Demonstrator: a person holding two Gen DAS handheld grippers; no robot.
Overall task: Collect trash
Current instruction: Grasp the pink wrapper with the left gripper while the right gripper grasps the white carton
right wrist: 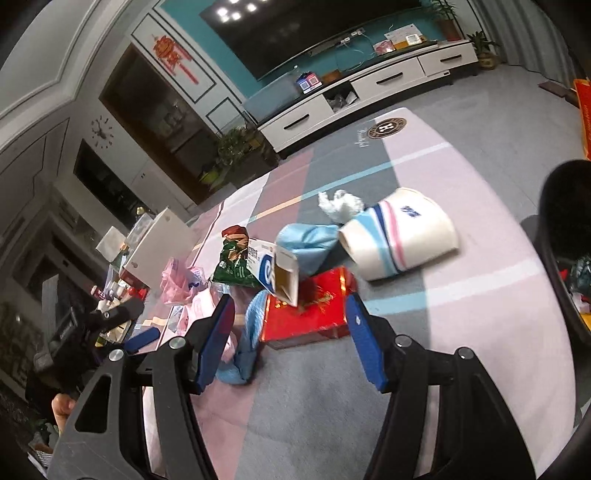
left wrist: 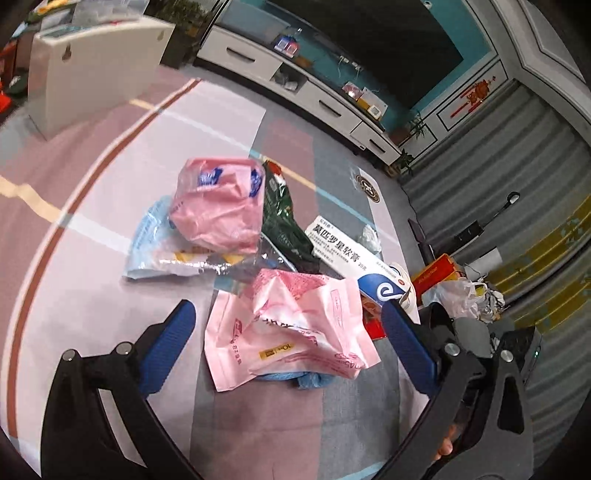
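Ointment box (left wrist: 345, 251), long axis diagonal

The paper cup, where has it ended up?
In the right wrist view, the paper cup lies on its side on the mat, right of the red box, beside a crumpled white tissue.

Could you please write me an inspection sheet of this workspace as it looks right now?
Surface: table under a pink, grey and white patterned cloth.
Job's things: pink wrapper, pink bag, green snack bag, white-and-blue medicine box, red packet, paper cup on its side, crumpled tissue, blue cloth.
Clutter: white box at the far table edge.
Grippers: left gripper open around the pink wrapper, not pressing; right gripper open before the red packet.
Cables: thin wires on the TV cabinet.
Surroundings: television, potted plants, wall clock.
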